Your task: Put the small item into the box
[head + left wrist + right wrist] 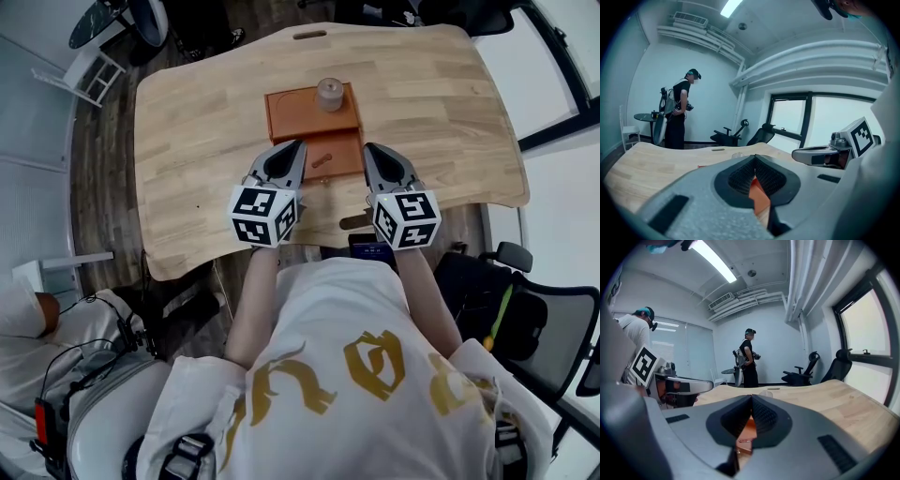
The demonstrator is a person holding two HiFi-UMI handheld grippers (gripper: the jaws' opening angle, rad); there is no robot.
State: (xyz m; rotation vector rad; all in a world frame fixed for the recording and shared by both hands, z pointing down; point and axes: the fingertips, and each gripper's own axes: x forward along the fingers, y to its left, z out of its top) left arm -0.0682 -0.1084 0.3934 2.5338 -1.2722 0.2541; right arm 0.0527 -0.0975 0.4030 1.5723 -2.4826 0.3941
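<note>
An orange box [312, 117] lies open at the middle of the wooden table [187, 112]. A round greyish container [329, 94] stands on its far half. On the near half [342, 155] rests a small brown item [322, 159], also seen between the right jaws as the small brown item [746, 440]. My left gripper [300, 144] hovers at the box's near left corner. My right gripper [367, 148] is at its near right corner. Both are shut with nothing held. The orange box [758, 197] shows through the left jaws, whose tips meet [754, 157], as do the right gripper's [751, 396].
A tiny brown piece [324, 181] lies on the table just in front of the box. The table has a slot at the far edge [309, 35] and one near me [354, 222]. An office chair [525, 309] stands right; a person [677, 117] stands beyond the table.
</note>
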